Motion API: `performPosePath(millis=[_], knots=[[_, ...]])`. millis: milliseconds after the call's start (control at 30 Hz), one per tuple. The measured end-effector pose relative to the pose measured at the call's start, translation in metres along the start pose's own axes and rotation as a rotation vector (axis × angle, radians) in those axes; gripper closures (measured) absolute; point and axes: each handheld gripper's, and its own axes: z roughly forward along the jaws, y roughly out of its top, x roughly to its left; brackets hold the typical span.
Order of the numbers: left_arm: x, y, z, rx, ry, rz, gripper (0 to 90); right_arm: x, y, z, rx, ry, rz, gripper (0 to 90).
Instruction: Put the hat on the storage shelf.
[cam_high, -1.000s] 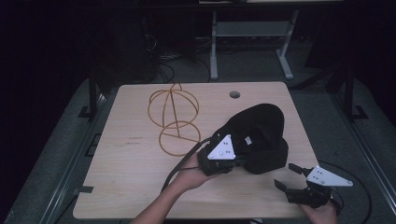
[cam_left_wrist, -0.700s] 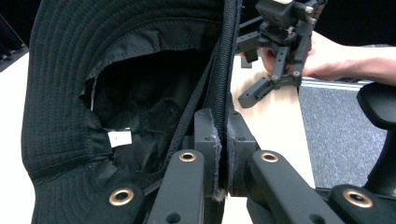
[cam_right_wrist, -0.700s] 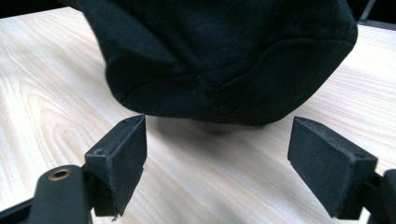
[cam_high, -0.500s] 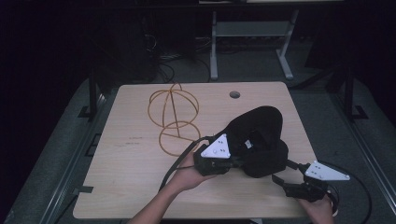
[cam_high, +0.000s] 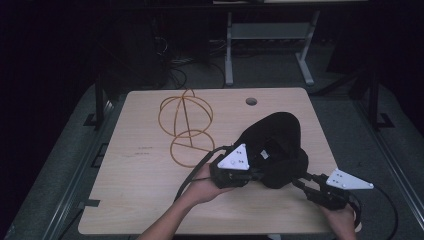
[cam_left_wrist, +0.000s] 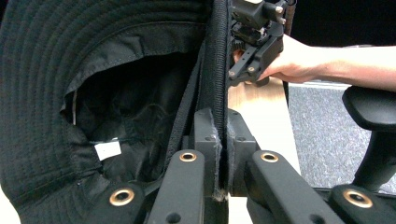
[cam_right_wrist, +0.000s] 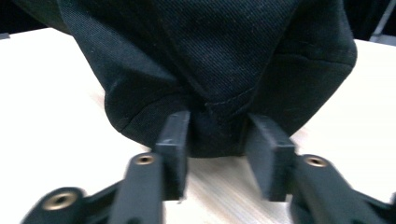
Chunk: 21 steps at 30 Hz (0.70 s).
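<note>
Nearest the person, at the right edge of the desk (cam_high: 150, 210), the right gripper (cam_high: 302, 184) reaches toward the near right side of the black hat (cam_high: 277, 145). Its fingers (cam_right_wrist: 175, 135) stand apart, one on each side of a bulge of brim cloth, and have not yet closed on it (the right gripper view shows a clear gap beside the right finger). To do this step well, it seems best to push a little deeper, so that the stitched hem lies fully between the pads, before closing; a bite on the very edge would likely slip.

Slightly farther in and to the left, the left gripper (cam_high: 235, 172) is clamped on the hat's brim: in the left gripper view its fingers (cam_left_wrist: 208, 135) press together on the thick folded edge of the hat (cam_left_wrist: 93, 93), with the hollow crown and a white label (cam_left_wrist: 107, 150) open to the left. That hold should stay firm and level while the other side is taken, so the cloth does not twist.

The hat itself rests on the right half of the desk, opening turned toward the left gripper.

Farther still, toward the left, a wire hat stand (cam_high: 185, 127) of golden hoops stands upright, well apart from the hat. Judged from this layout, the hat is probably meant for it, so both grips ought to hold the brim open wide.
</note>
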Motion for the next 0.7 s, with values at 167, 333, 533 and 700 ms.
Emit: performPosePath(millis=[167, 333, 533, 700], knots=[[0.001, -0.001, -0.004, -0.011, 0.006, -0.008, 85.7, 0.001, 0.002, -0.001, -0.008, -0.008, -0.011, 82.0], [0.002, -0.002, -0.008, -0.010, 0.017, -0.006, 85.7, 0.004, 0.007, -0.006, 0.002, -0.022, -0.030, 88.8], [0.003, -0.003, -0.013, -0.011, 0.038, -0.015, 85.3, 0.008, 0.012, -0.011, -0.009, -0.025, -0.044, 89.4], [0.005, -0.005, -0.018, -0.007, 0.057, -0.020, 81.8, 0.009, 0.016, -0.013, -0.022, -0.019, -0.039, 89.6]])
